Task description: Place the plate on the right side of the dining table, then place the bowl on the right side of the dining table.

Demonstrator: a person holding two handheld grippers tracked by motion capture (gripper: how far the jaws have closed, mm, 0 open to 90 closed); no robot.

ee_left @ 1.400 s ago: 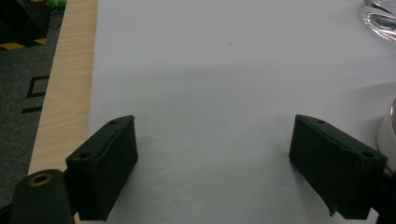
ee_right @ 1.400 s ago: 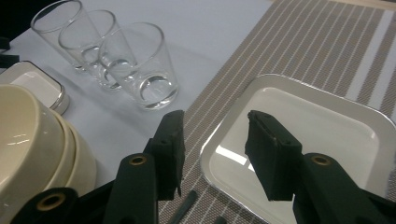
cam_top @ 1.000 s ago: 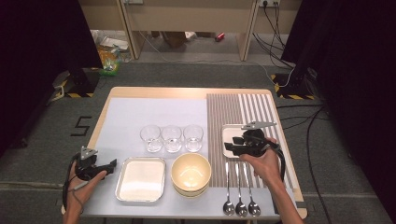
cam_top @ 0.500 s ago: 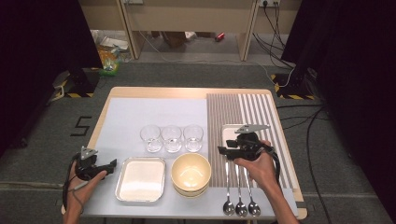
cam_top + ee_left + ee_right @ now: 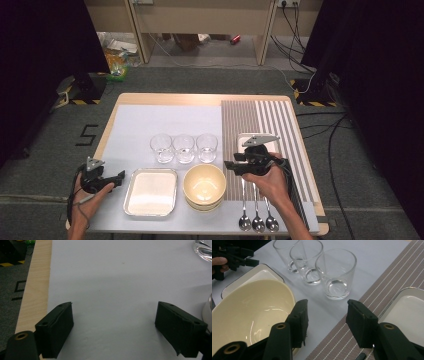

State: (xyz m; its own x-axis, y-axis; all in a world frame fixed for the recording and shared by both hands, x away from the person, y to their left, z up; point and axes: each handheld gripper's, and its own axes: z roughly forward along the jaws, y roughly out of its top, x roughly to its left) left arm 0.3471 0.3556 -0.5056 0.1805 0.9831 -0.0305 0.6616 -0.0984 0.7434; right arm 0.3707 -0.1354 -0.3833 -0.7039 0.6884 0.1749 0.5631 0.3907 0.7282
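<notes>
Cream bowl (image 5: 249, 312) rim just beside right claw (image 5: 327, 322), jaws apart, unladen.

The left gripper (image 5: 113, 333) hangs over the pale sheet (image 5: 112, 277), its two black jaws spread wide with nothing between them. The table's wooden edge (image 5: 35, 287) runs along the sheet's left side — a glass (image 5: 203, 250) stands at its far right corner.
</notes>
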